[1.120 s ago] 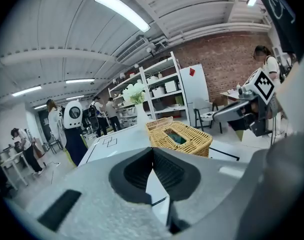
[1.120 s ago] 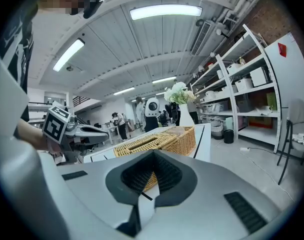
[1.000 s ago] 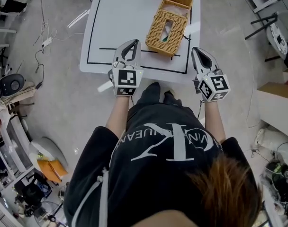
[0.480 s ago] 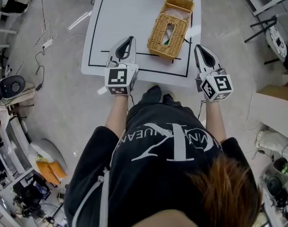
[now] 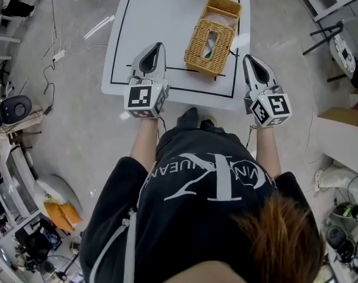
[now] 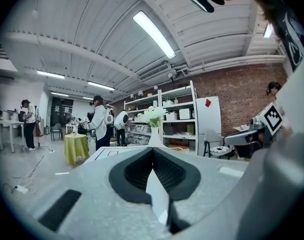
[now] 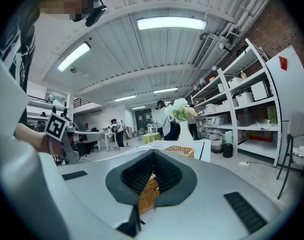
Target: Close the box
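My left gripper and right gripper, both pressed shut and empty, flank the wicker box on the white table. The box lies ahead, its long axis pointing away, and the right gripper looks nearer.

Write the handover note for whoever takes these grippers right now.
Left gripper: jaws together, empty, over the table's near edge.
Right gripper: jaws together, empty, by the table's near right corner.
Wicker box: on the white table, ahead between the grippers, untouched; its far end looks open.
Done: nothing visible.
Left: reach the box and close it.
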The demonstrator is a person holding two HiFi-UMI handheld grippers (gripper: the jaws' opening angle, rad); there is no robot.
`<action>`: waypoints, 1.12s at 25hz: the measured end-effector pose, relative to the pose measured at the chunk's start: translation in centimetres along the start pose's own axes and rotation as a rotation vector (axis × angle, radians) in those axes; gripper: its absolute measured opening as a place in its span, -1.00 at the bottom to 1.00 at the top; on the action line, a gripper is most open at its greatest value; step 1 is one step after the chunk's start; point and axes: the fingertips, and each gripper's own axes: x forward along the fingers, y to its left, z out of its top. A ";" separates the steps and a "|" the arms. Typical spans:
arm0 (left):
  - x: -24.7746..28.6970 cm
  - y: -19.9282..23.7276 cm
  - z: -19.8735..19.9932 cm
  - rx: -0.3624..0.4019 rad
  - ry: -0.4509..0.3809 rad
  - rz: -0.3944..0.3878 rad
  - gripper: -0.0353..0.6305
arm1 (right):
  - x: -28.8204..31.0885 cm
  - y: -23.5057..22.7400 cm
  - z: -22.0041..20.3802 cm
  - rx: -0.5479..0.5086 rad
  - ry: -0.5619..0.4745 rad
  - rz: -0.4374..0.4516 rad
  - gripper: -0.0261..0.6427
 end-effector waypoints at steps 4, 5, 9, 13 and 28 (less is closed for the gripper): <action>0.0 0.1 0.6 -0.010 -0.023 0.000 -0.86 | -0.1 0.0 0.4 -0.005 -0.006 -0.002 -0.93; 0.0 0.2 0.9 -0.017 -0.029 0.002 -0.86 | -0.1 0.1 0.5 -0.006 -0.008 -0.003 -0.93; 0.0 0.2 1.4 -0.033 -0.048 0.004 -0.86 | -0.4 0.0 0.7 -0.011 -0.015 -0.009 -0.93; 0.1 0.2 1.8 -0.026 -0.059 -0.002 -0.86 | -0.6 -0.2 1.0 -0.016 -0.021 -0.014 -0.93; -0.2 0.6 2.9 -0.039 -0.089 -0.002 -0.86 | -0.8 0.2 1.6 -0.020 -0.036 -0.016 -0.93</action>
